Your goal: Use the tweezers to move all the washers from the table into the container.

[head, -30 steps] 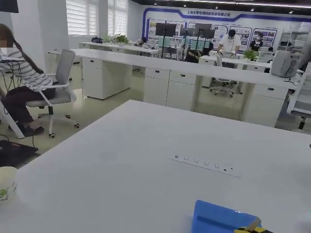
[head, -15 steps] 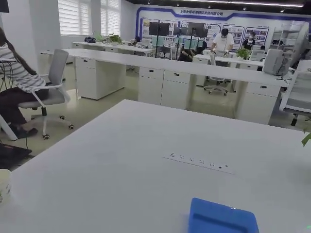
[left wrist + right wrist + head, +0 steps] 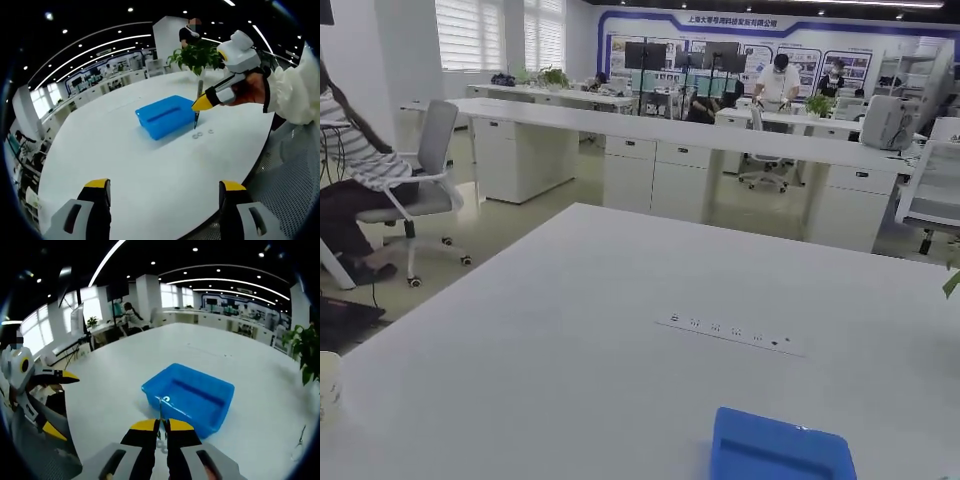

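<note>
Tweezers, largely hidden, sit clamped in the right gripper's jaws; the left gripper's jaws gape empty.

In the head view, the container sits on the table at the lower edge of the frame, right of centre. A socket strip lies behind it at mid-frame. A cup stands at the left edge.

In the left gripper view, the washers lie on the table just right of the container, directly below the tweezers, near frame centre. A plant stands behind the container at upper centre.

In the right gripper view, the tweezers' tip is over the container's near rim at lower centre.
</note>
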